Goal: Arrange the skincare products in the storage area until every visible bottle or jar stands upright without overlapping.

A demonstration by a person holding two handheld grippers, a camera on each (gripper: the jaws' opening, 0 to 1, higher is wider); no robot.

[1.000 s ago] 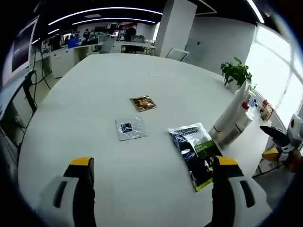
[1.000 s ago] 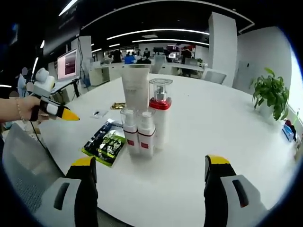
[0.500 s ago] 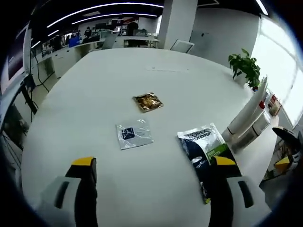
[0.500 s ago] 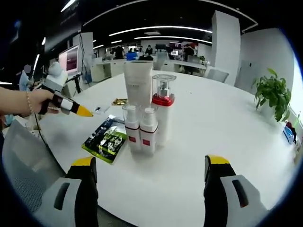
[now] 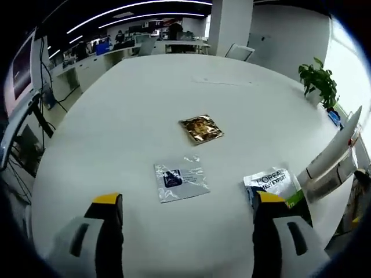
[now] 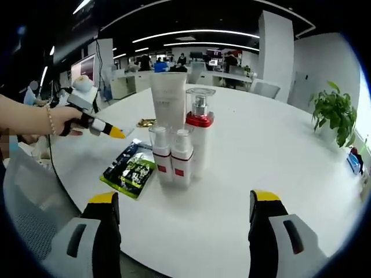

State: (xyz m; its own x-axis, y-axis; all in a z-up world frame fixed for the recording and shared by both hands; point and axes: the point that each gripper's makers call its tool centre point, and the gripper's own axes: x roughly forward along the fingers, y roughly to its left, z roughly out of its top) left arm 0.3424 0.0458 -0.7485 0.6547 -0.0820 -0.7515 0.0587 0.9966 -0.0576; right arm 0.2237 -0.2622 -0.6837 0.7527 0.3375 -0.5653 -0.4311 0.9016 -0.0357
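- Four skincare products stand upright in a tight cluster on the white table (image 6: 278, 150), near its edge closest to the right gripper: a tall white tube (image 6: 168, 99), a red-collared pump bottle (image 6: 198, 136) just beside it, and two small red-banded bottles (image 6: 171, 155) in front.
- A dark green-and-black sachet (image 6: 130, 170) lies flat just beside the small bottles; a silver sachet (image 5: 180, 181) and a gold sachet (image 5: 201, 128) lie further toward the table's middle.
- The left gripper (image 5: 185, 205) hovers above the table between the silver and dark sachets, jaws wide apart and holding nothing.
- The right gripper (image 6: 182, 202) faces the cluster, jaws also spread wide and empty.
- The bottles look already upright (though tightly packed), so I judge any spacing move should be gentle: grip low on the body and slide outward without nudging neighbours.
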